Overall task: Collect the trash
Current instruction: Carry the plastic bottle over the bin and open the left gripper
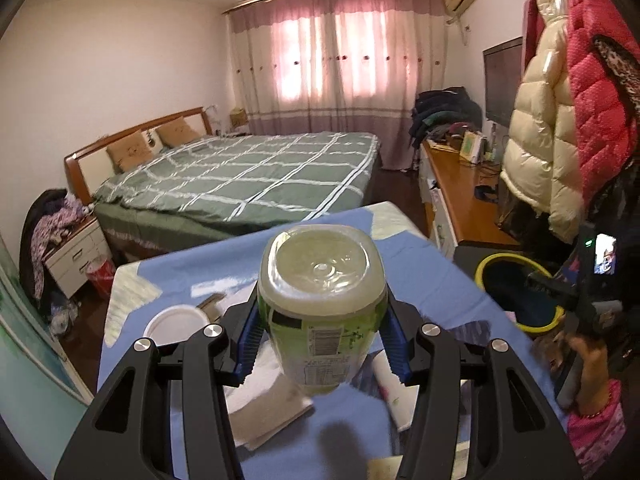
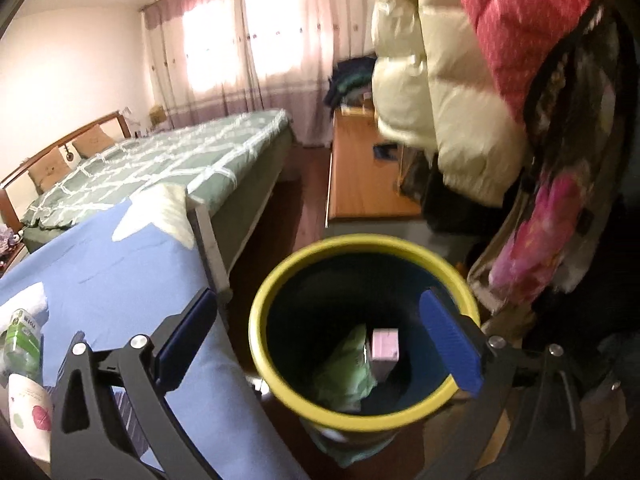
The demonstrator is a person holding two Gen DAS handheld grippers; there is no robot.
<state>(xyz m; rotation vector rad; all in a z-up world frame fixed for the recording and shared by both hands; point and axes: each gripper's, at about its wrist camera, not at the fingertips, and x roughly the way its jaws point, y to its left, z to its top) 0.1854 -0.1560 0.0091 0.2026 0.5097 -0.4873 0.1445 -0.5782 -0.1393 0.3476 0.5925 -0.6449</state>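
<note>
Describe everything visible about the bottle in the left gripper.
The bottle is clear plastic, seemingly empty, with a green and white label bearing a barcode. Its squarish, rounded base faces the left wrist camera, so it points away from that gripper; the cap is hidden. The left gripper clamps its body between blue pads, holding it above the blue-covered table.

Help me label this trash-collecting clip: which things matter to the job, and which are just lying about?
Job:
left gripper clamping plastic bottle
right gripper, open over yellow-rimmed bin
pink box inside the bin
white lid
tissues

Lying about:
bed
hanging jackets
television
</note>
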